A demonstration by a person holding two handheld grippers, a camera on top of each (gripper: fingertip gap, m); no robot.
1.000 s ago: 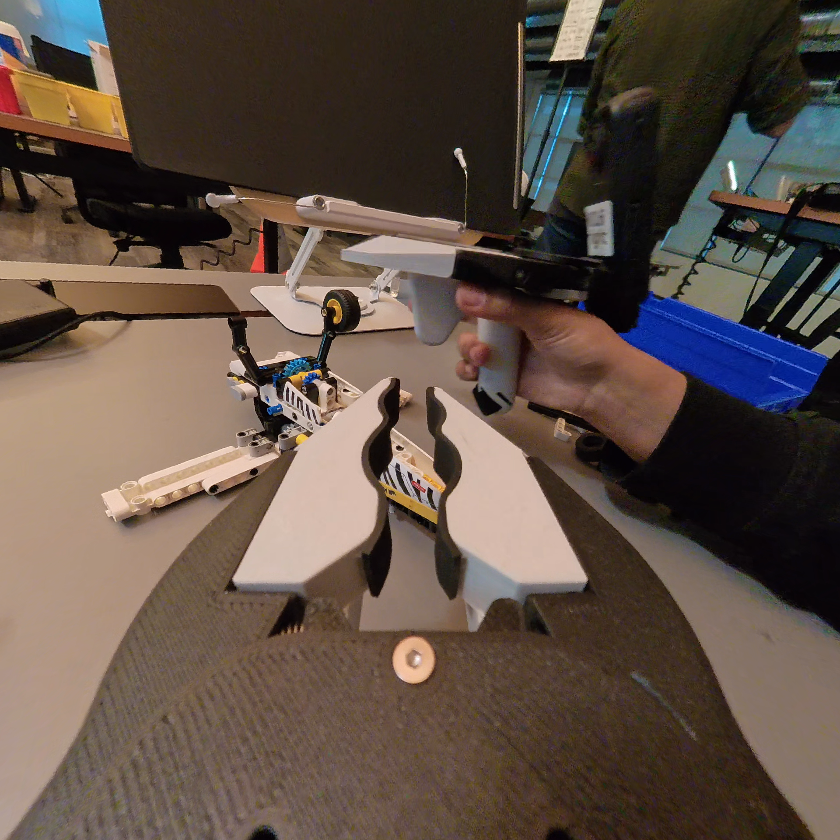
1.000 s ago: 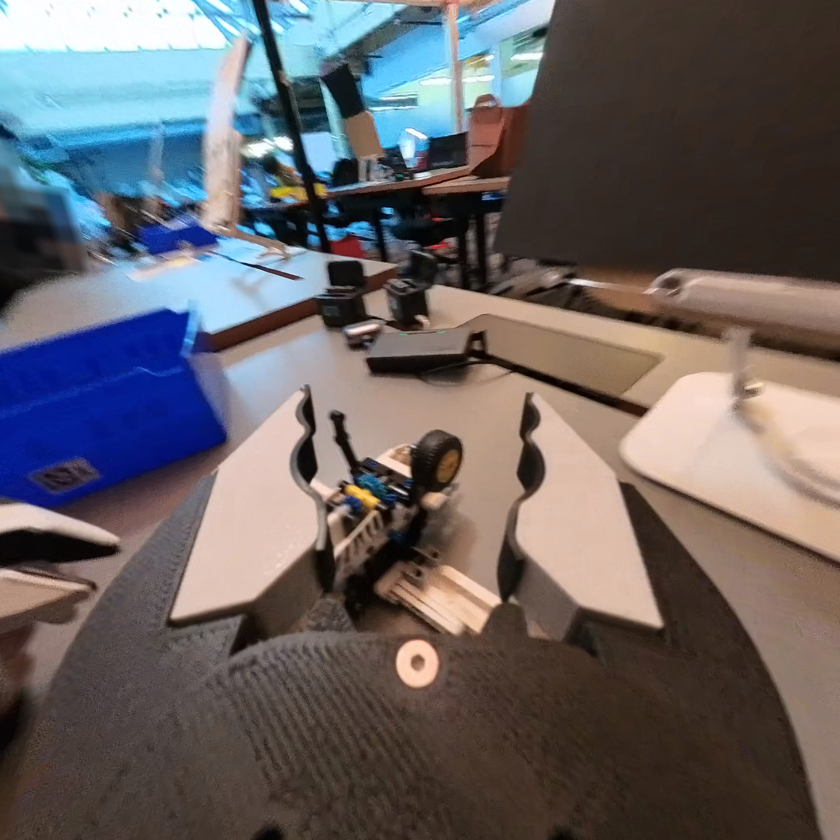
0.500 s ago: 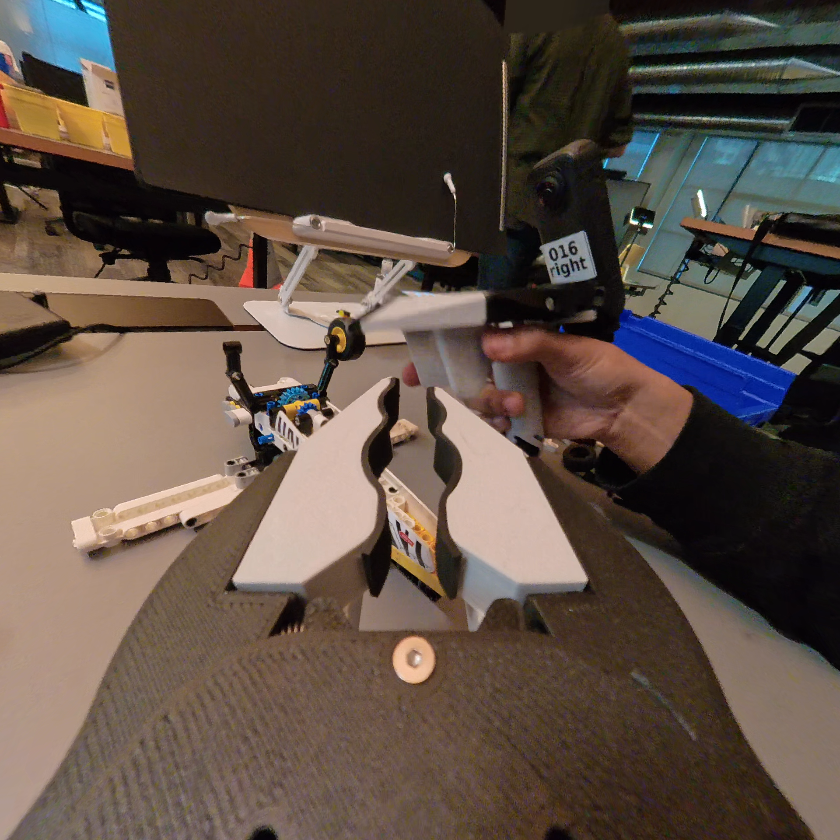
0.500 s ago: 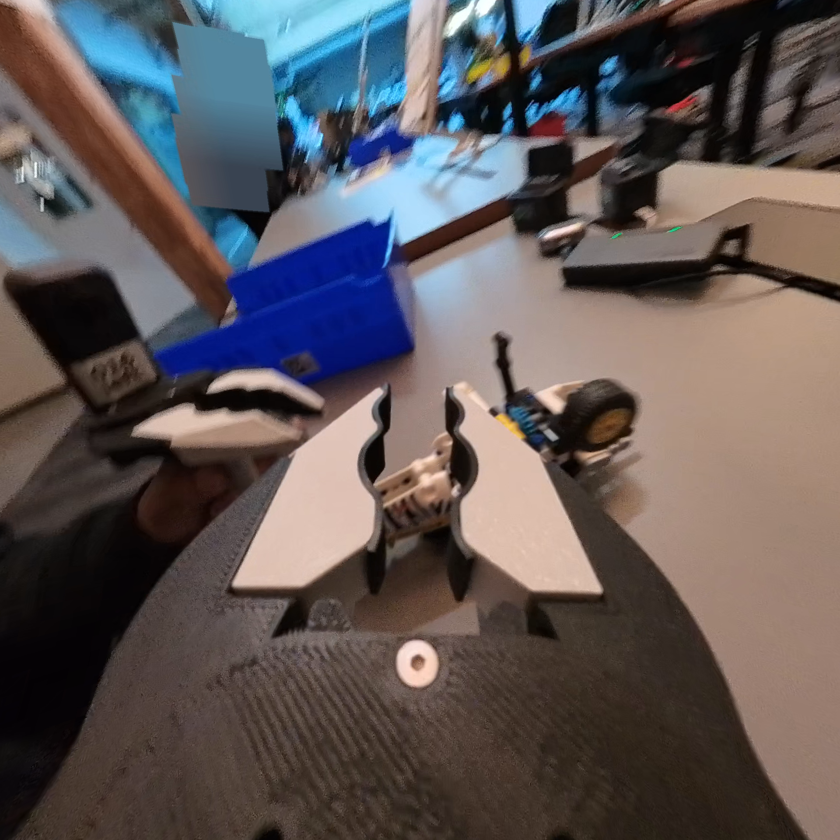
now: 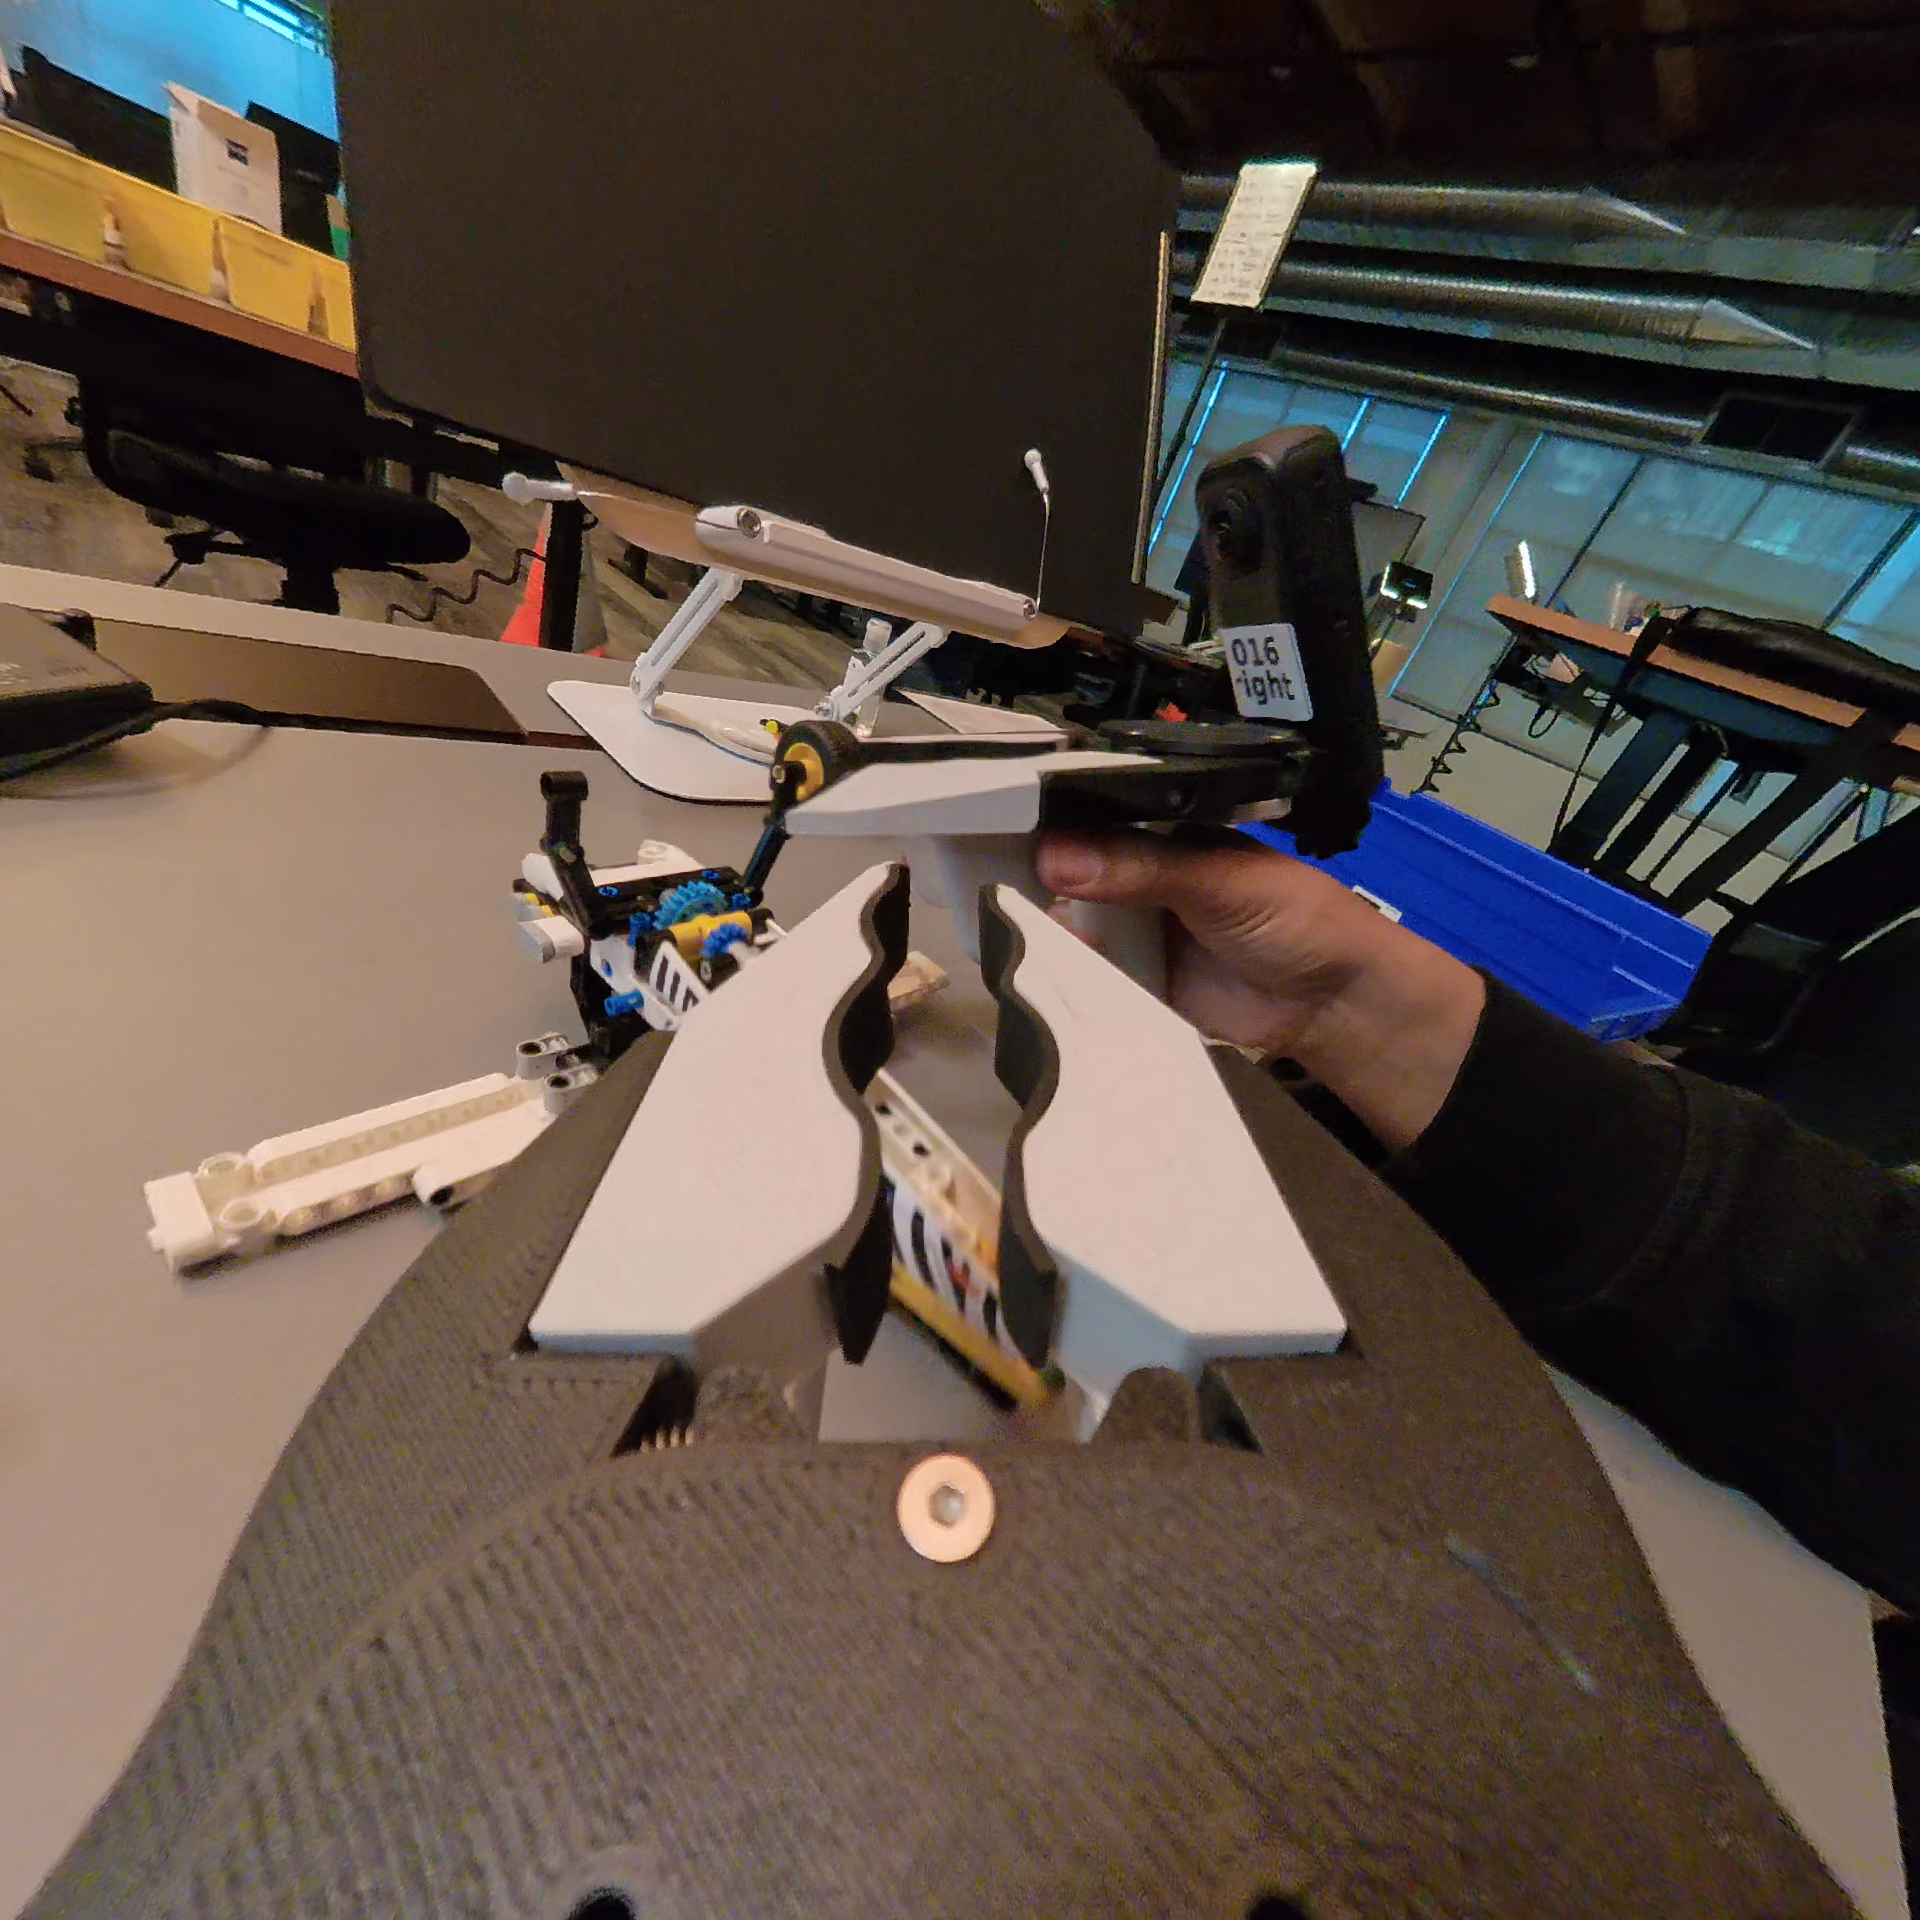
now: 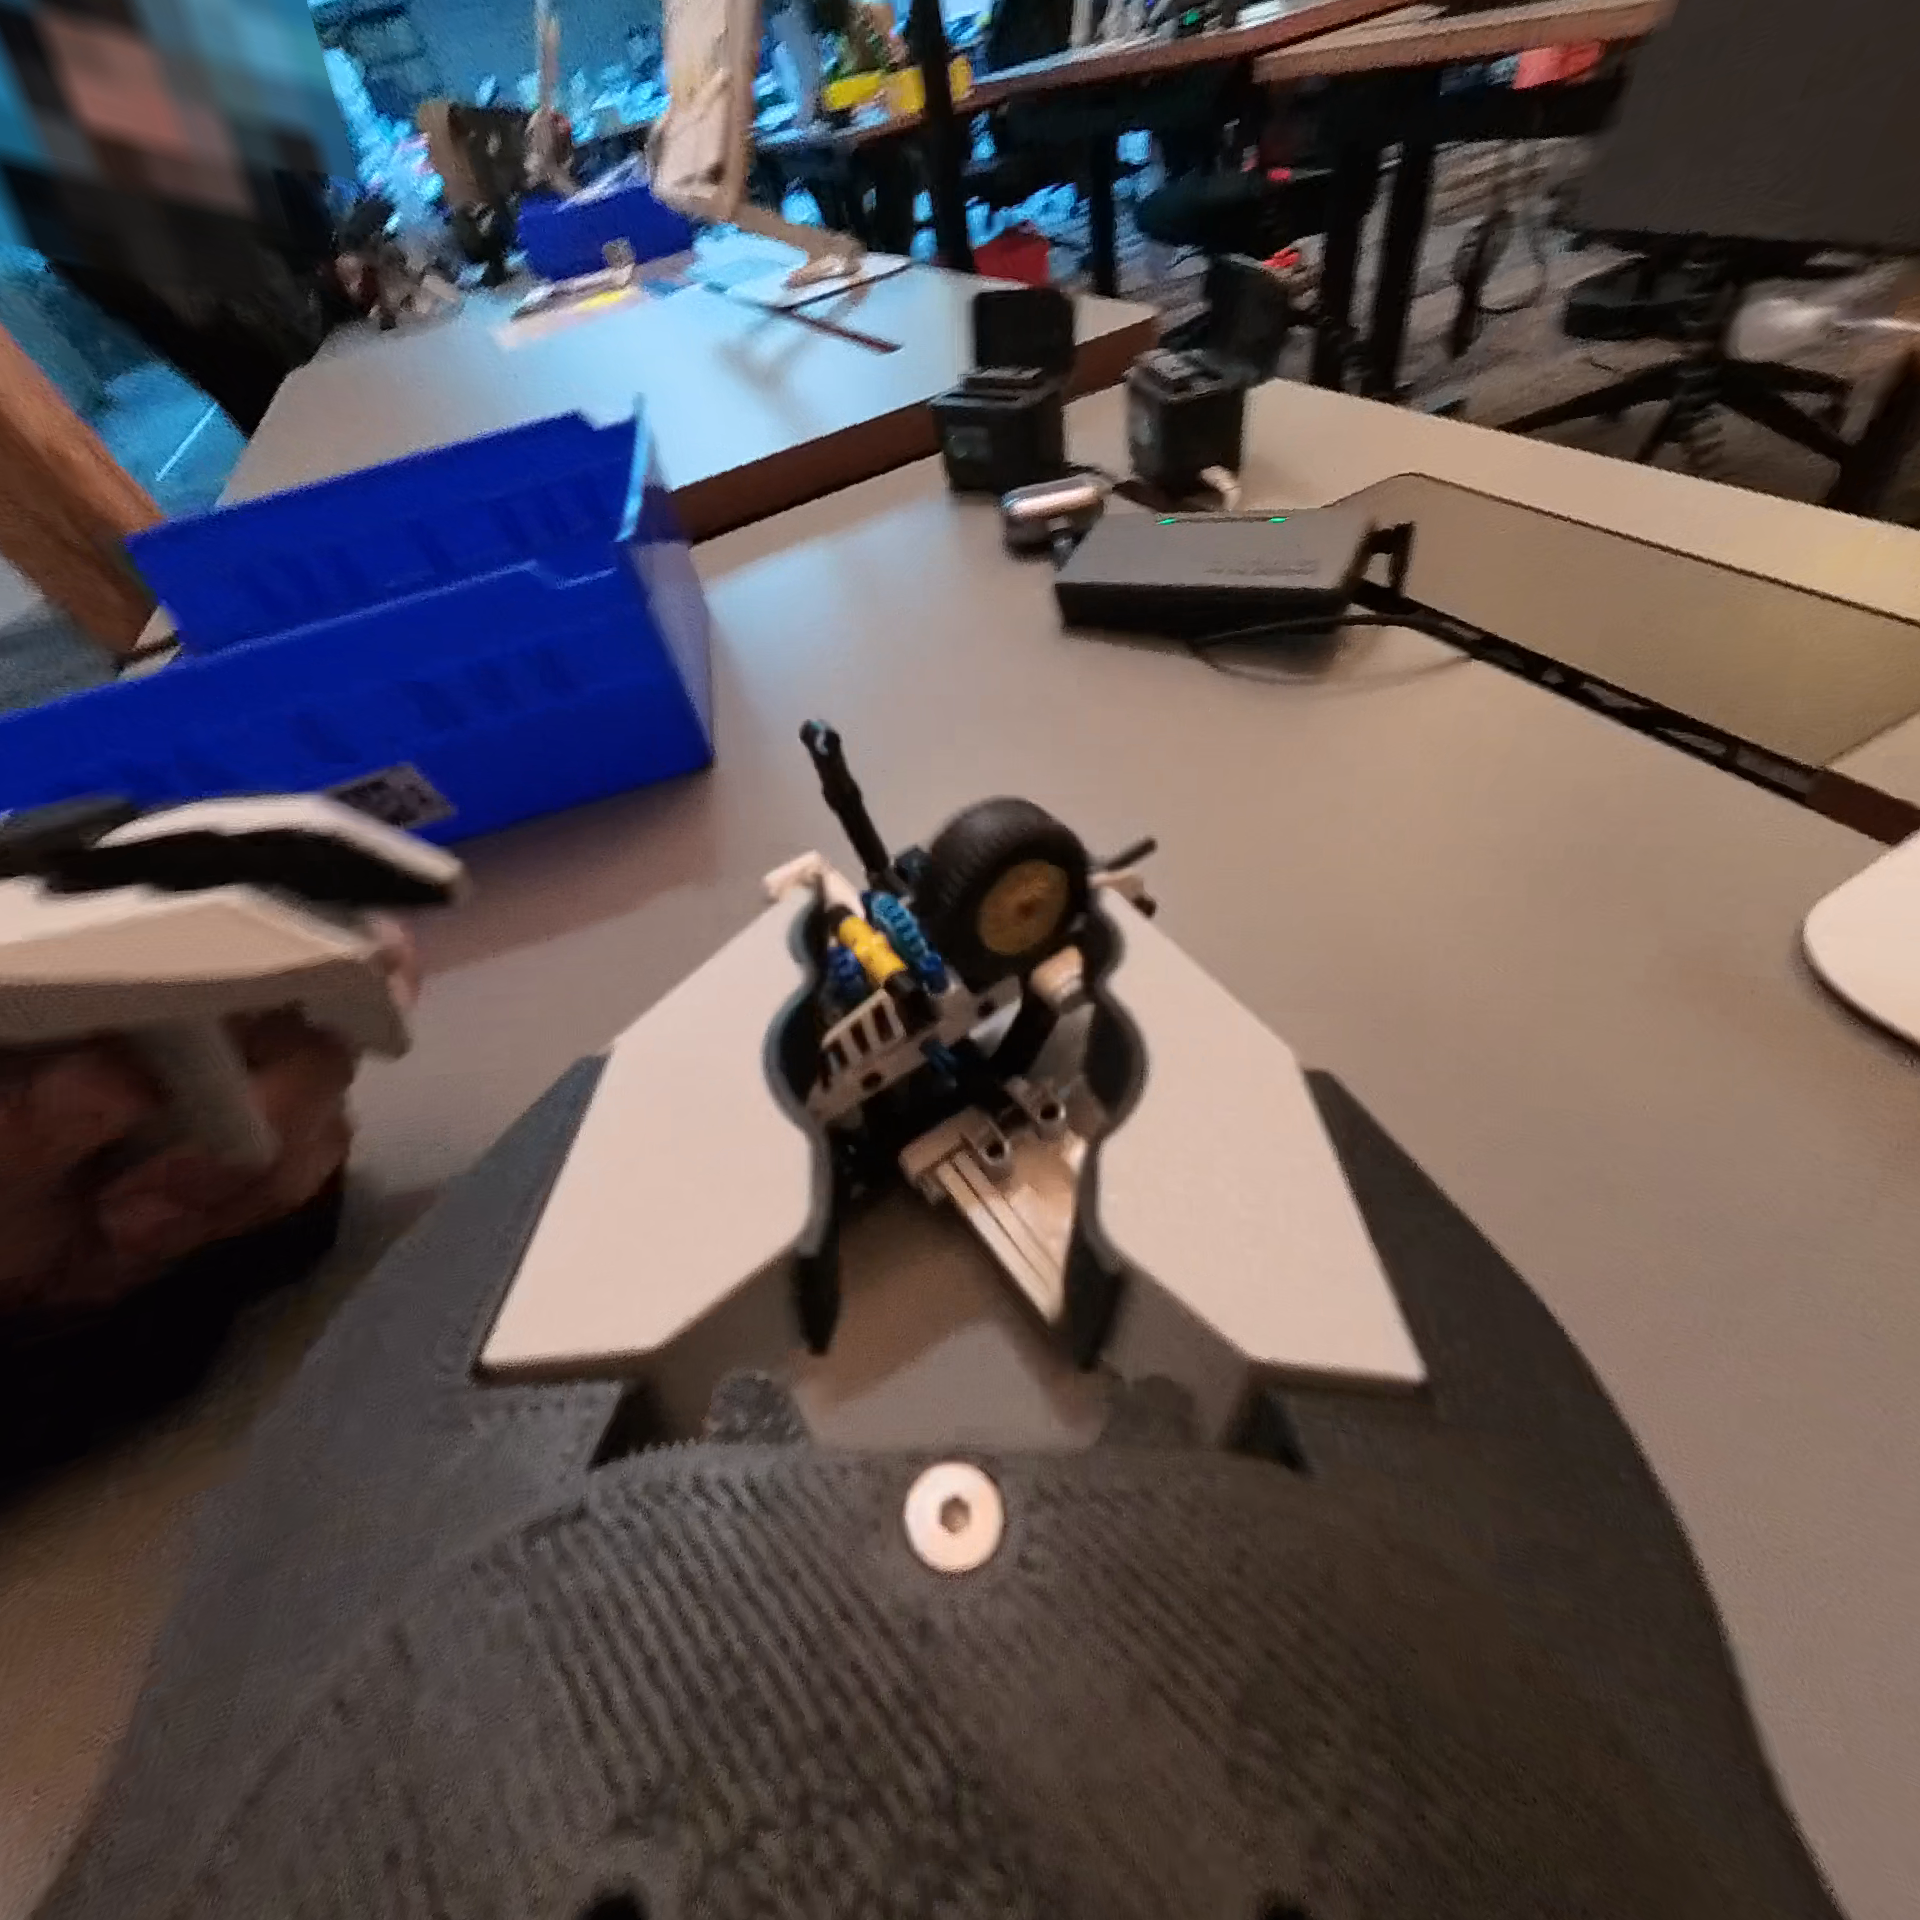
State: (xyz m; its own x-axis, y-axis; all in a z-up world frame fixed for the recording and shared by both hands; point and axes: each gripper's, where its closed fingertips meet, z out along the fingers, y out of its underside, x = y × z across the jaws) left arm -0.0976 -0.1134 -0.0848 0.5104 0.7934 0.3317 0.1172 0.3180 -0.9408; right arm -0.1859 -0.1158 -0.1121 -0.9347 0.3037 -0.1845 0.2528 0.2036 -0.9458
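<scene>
A small brick-built model (image 5: 665,935) with blue gears, black arms and a black, yellow-hubbed wheel (image 5: 814,756) stands on the grey table (image 5: 260,914). My left gripper (image 5: 940,888) is shut on the model's white, black-striped beam with a yellow edge (image 5: 940,1216), which is clamped deep between the pads. My right gripper (image 6: 961,904) is held level at wheel height. Its jaws are part open with the wheel (image 6: 1013,894) between the fingertips, and a gap shows on the wheel's left. In the left wrist view the right gripper's tip (image 5: 821,810) sits at the wheel.
A dark monitor on a white stand (image 5: 665,727) is close behind the model. A blue bin (image 6: 416,665) stands beside the left gripper (image 6: 260,914). A dark box with a cable (image 6: 1205,566) lies by a table cut-out. A loose-ended white beam (image 5: 353,1153) lies left.
The right gripper narrowed beside the model, then widened again and moved up around the wheel. The left gripper stayed shut on the striped beam, which now sits deeper between its fingers.
</scene>
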